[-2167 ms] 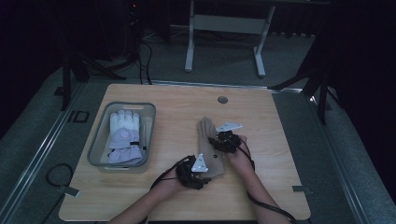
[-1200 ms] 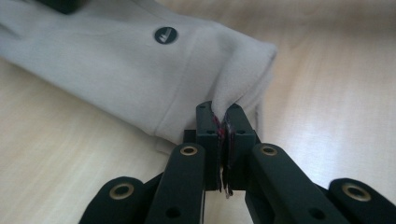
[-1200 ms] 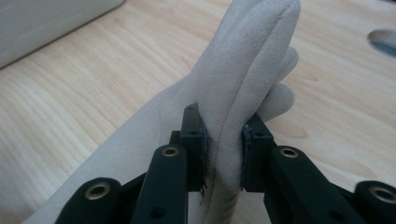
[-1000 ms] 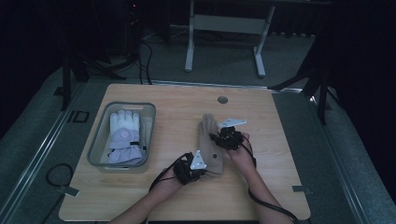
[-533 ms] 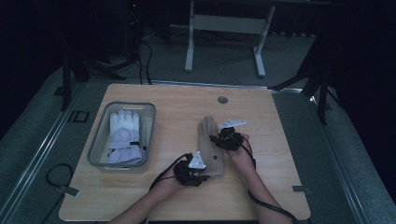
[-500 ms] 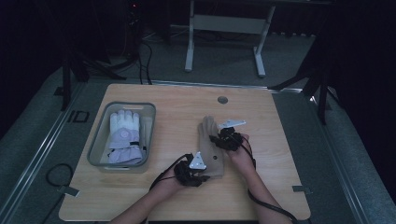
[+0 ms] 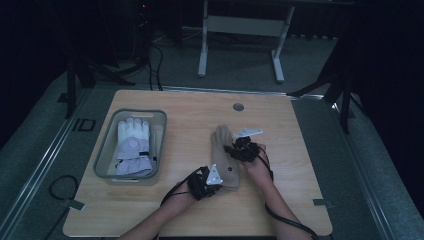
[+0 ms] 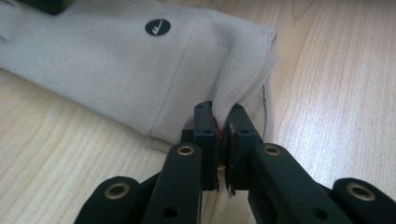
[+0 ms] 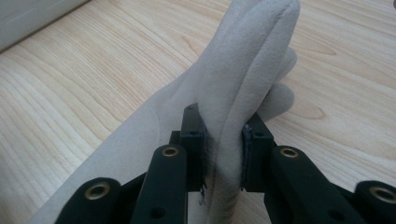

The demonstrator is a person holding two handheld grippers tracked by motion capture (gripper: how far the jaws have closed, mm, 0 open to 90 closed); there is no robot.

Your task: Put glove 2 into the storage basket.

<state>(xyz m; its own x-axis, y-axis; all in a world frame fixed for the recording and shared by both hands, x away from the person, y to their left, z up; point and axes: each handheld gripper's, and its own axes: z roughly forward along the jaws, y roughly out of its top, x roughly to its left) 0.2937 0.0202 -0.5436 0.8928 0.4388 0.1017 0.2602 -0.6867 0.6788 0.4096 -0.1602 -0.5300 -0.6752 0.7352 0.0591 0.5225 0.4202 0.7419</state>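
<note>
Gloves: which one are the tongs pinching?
The beige suede glove lying on the wooden table; the white glove lies untouched in the grey bin.

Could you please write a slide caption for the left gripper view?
Left tongs pinch the cuff edge of a beige glove on the wooden table.

Beige glove flat on table, cuff & fingers pinched up.
</note>
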